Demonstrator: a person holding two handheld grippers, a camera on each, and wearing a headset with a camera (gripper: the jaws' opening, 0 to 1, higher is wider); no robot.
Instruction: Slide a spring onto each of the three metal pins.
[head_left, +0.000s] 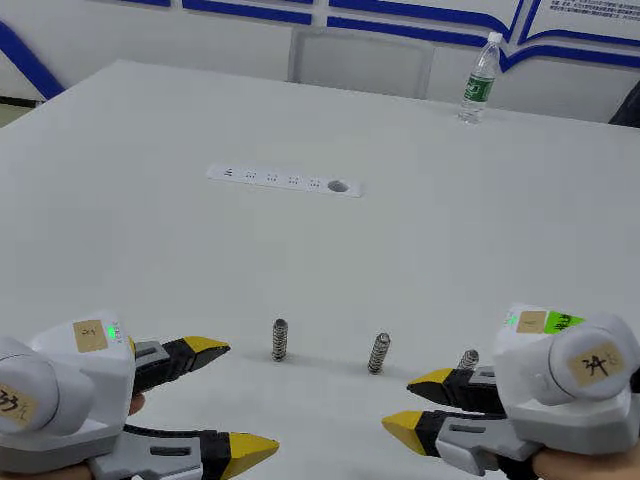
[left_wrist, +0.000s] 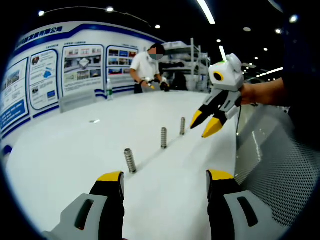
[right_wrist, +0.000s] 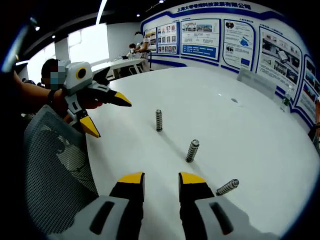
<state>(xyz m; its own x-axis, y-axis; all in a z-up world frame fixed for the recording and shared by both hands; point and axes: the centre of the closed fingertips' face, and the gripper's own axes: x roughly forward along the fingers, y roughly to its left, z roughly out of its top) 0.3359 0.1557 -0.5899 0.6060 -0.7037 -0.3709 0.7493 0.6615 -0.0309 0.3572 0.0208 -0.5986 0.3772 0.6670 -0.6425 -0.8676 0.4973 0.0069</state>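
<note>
Three springs (head_left: 280, 340) stand in a row on the table (head_left: 150, 230), on the near side of the power strip (head_left: 285, 179). The left tool (head_left: 238, 397) and right tool (head_left: 408, 403) flank that row, both spread and empty.

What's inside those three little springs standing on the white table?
Only the outer coils show on the left spring, middle spring and right spring. Anything standing inside is covered by those coils.

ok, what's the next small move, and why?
Probably ease the right gripper to the nearest spring and straighten it: it leans hard, while the far spring stands upright. Its fingers are open and empty.
</note>
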